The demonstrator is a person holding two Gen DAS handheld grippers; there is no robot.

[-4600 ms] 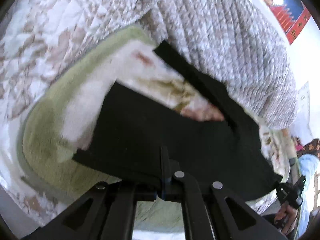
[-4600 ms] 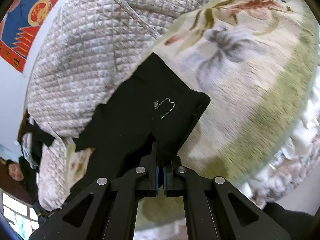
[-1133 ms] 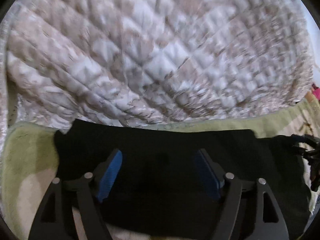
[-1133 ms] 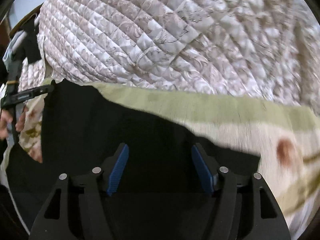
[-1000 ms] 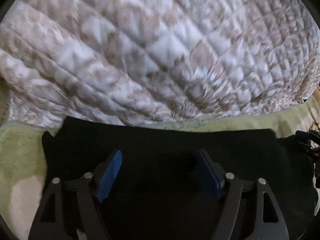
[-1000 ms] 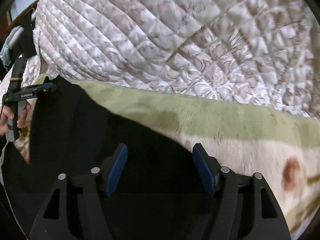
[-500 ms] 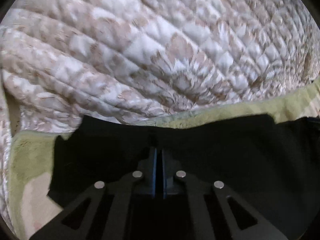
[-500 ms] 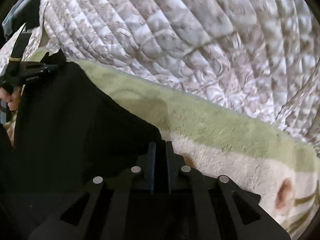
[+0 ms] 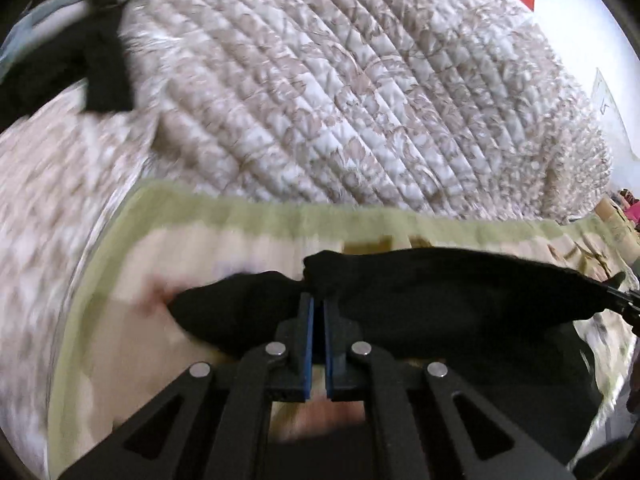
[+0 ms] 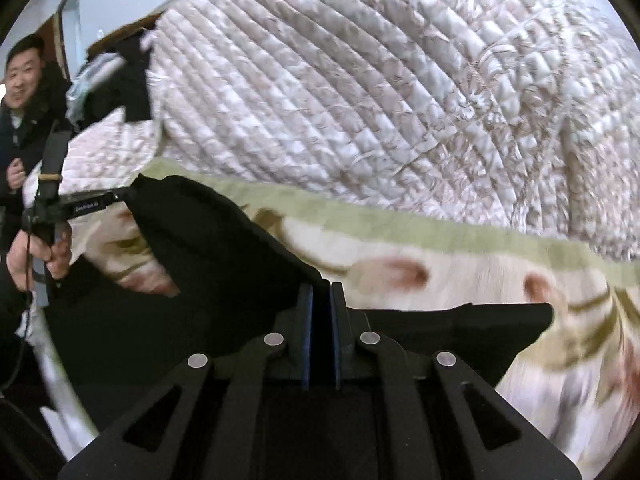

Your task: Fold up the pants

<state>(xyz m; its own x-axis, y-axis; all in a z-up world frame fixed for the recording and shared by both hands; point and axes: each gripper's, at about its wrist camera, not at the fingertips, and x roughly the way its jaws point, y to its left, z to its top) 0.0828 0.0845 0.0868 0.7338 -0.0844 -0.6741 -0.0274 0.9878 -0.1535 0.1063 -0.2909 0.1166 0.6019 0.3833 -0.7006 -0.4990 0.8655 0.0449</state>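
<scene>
The black pants (image 9: 440,296) are lifted off a cream floral blanket with a green border (image 9: 248,216). My left gripper (image 9: 316,304) is shut on the pants' folded edge, with cloth bunched to both sides. My right gripper (image 10: 320,292) is shut on the other end of the pants (image 10: 208,240), which stretch up-left from it to the left gripper (image 10: 116,198). The right gripper's tip also shows at the right edge of the left wrist view (image 9: 624,294). More black cloth (image 10: 480,328) hangs to the right of my right gripper.
A bulky quilted beige and white duvet (image 9: 360,100) is piled behind the blanket (image 10: 480,276). A dark garment (image 9: 100,60) lies at the far left on the bed. A person (image 10: 24,92) stands at the left. A hand (image 10: 36,248) holds the left gripper's handle.
Both grippers, open over the flat pants a second ago, have closed on the far edge and lifted it, pulling it back toward me; the blanket now shows beyond the pants.
</scene>
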